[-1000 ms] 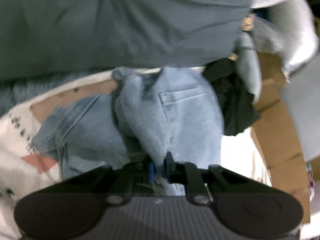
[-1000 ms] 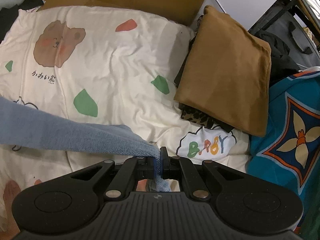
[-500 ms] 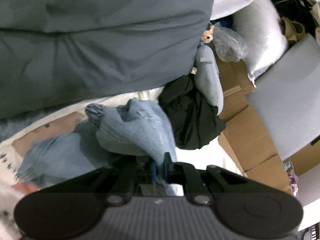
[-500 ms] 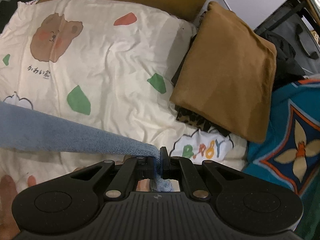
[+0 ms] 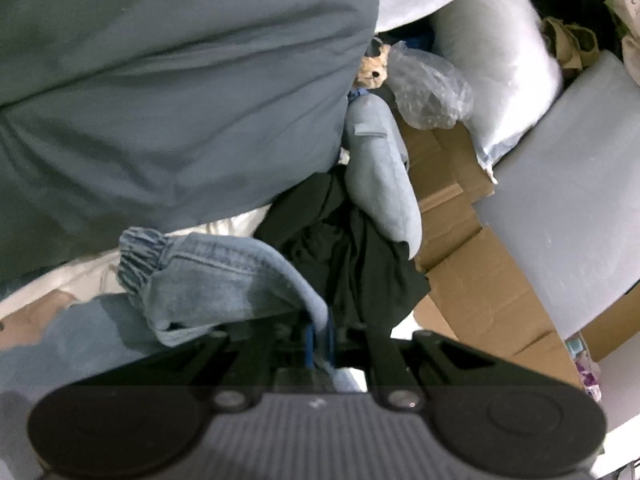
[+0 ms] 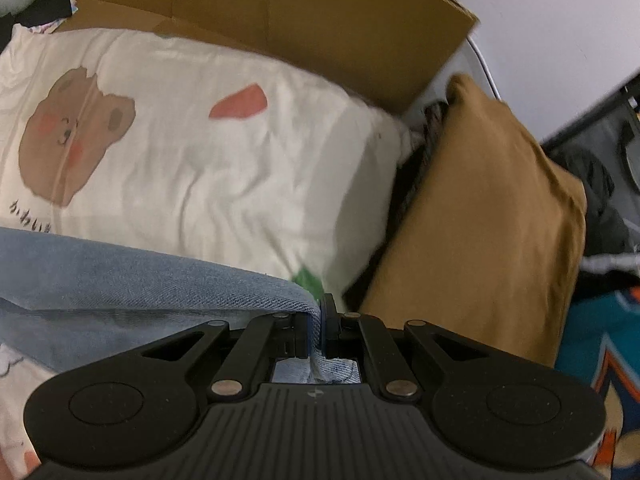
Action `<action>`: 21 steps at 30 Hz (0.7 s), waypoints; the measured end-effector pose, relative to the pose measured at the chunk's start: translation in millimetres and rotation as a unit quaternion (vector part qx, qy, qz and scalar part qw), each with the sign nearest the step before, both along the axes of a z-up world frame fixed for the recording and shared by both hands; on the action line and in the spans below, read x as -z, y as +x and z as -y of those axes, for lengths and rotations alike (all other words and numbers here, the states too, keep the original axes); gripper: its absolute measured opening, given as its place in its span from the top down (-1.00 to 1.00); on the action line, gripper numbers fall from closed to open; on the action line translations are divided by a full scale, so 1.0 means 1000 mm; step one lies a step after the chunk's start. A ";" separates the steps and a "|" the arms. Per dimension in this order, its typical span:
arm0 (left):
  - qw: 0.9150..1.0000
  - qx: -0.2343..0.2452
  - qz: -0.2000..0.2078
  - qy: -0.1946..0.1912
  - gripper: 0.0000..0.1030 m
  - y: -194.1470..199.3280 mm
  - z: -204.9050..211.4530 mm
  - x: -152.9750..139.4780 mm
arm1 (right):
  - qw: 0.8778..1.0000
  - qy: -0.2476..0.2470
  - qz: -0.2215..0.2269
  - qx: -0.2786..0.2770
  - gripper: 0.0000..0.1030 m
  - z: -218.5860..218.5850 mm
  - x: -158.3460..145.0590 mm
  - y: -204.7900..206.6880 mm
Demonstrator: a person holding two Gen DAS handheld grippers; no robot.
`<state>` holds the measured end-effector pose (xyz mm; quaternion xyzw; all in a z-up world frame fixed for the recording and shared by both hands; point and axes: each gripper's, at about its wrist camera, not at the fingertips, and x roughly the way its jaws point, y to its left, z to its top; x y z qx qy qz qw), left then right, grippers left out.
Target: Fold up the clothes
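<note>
Got both my left gripper (image 5: 319, 334) and right gripper (image 6: 322, 322) pinched on these jeans (image 6: 132, 280), floppy heavyish denim, so I'm gripping the edges.

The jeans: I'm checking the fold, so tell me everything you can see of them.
The jeans are light blue denim, soft and creased, with a gathered elastic cuff or waist end showing in the left wrist view. They are bunched, not flat. The left gripper is shut on one fold, the right gripper on another edge, and the cloth drapes between over the cream printed bedsheet.
</note>
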<state>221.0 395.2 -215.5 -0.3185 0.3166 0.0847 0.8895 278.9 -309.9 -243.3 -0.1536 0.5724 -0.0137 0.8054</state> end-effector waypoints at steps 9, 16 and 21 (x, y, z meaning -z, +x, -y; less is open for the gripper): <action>0.999 -0.037 0.007 0.002 0.88 0.036 -0.012 0.006 | 0.999 -0.015 0.031 -0.022 0.98 -0.021 0.010 0.063; 0.999 -0.015 -0.034 -0.012 0.51 0.060 -0.009 0.012 | 0.999 -0.024 0.046 -0.014 0.43 -0.037 0.025 0.100; 0.999 0.002 -0.047 -0.001 0.18 0.038 -0.003 0.008 | 0.997 -0.015 0.068 -0.023 0.14 -0.050 0.015 0.089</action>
